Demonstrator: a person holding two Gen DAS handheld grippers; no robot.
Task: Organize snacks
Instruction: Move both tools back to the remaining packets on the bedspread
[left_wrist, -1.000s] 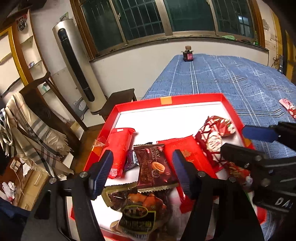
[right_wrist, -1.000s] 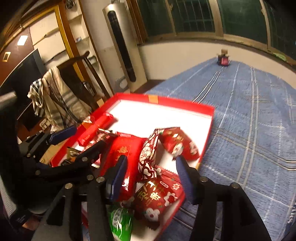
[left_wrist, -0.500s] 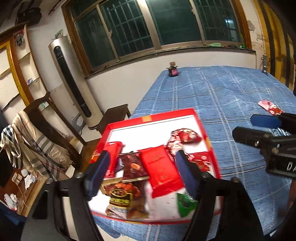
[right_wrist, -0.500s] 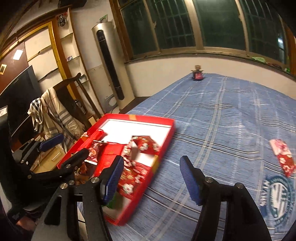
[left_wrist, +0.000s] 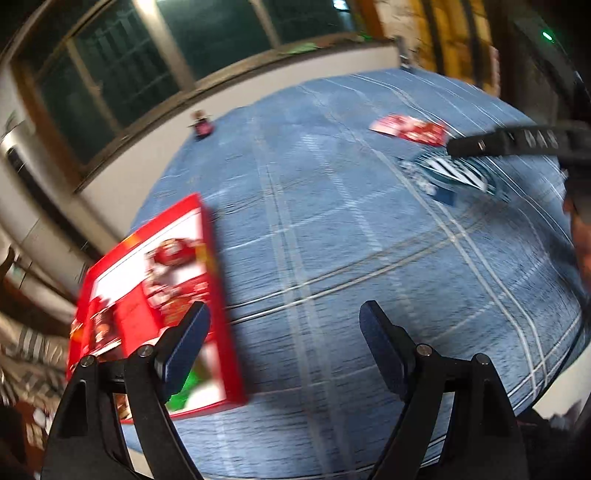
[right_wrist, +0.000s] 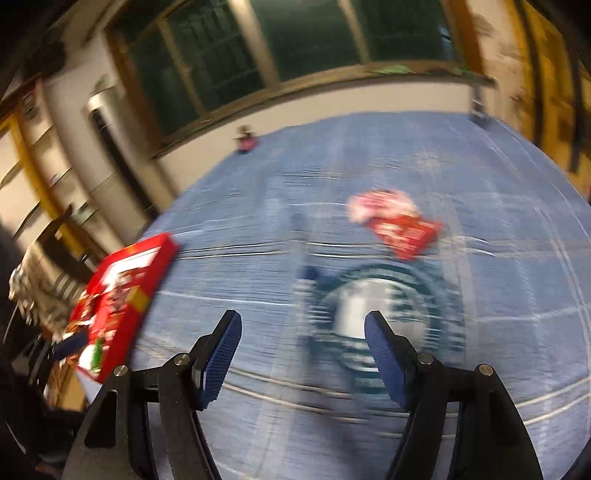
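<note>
A red tray (left_wrist: 218, 295) with several snack packets sits at the left edge of the blue checked tablecloth (left_wrist: 332, 240); it also shows in the right wrist view (right_wrist: 155, 266). A loose red snack packet (right_wrist: 395, 225) lies on the cloth ahead of my right gripper (right_wrist: 303, 339), which is open and empty above a round teal-and-white emblem (right_wrist: 373, 317). The packet also shows far right in the left wrist view (left_wrist: 406, 129). My left gripper (left_wrist: 284, 332) is open and empty, right of the tray. Both views are blurred.
A small dark jar (left_wrist: 201, 127) stands at the table's far edge under the window. A white standing air conditioner (right_wrist: 110, 155) and shelves are at the left. The right gripper's black body (left_wrist: 517, 142) reaches in at the left wrist view's upper right.
Both grippers have pulled away from the tray and swung right over the cloth. The tray has slid to the left of both views, and the loose red packet has come nearer.
</note>
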